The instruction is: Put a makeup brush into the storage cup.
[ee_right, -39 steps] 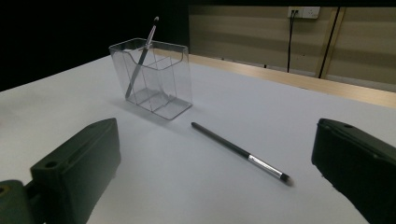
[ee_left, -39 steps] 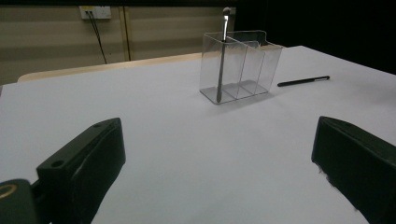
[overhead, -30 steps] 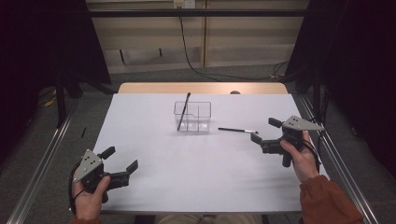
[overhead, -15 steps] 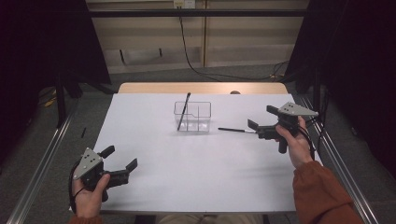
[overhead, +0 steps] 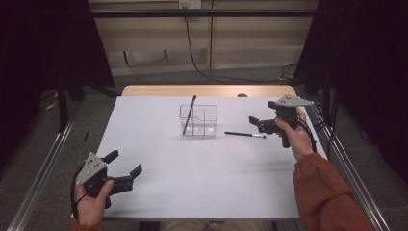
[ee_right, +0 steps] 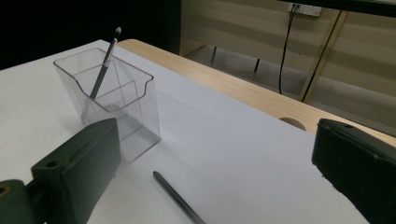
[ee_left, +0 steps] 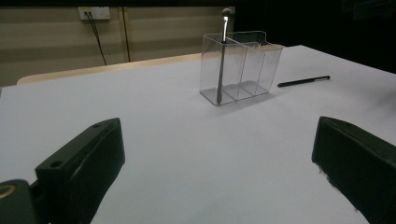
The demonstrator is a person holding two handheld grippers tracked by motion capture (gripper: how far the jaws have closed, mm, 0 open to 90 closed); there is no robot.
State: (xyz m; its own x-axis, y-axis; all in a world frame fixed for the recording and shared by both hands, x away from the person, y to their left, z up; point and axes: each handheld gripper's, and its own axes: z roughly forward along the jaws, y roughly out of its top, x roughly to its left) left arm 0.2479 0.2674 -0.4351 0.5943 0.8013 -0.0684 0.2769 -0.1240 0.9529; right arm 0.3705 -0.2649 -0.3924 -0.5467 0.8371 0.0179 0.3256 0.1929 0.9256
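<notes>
Jaws of the right gripper (overhead: 258,123) are standing wide, nothing between them; in the right gripper view the pen (ee_right: 180,200) is lying on the white sheet low in the frame, between the two jaws but below and clear of them. In the high view that gripper is hovering right of centre, w/ its tips just above the pen (overhead: 245,134), which is lying flat and roughly level across the frame, just right of the clear holder (overhead: 198,120). Holder is sitting at centre, upper half of the frame, w/ a second pen (overhead: 189,114) leaning in its left compartment, tip sticking above the rim. In the left gripper view the holder (ee_left: 240,66) is showing at upper centre, loose pen (ee_left: 303,81) to its right.

Left gripper (overhead: 124,167) is sitting at lower left of the high view, jaws also wide and holding nothing, well apart from holder and pen. Table (overhead: 202,173) is covered in white; a bare wooden strip (overhead: 202,90) is showing along its far edge.
</notes>
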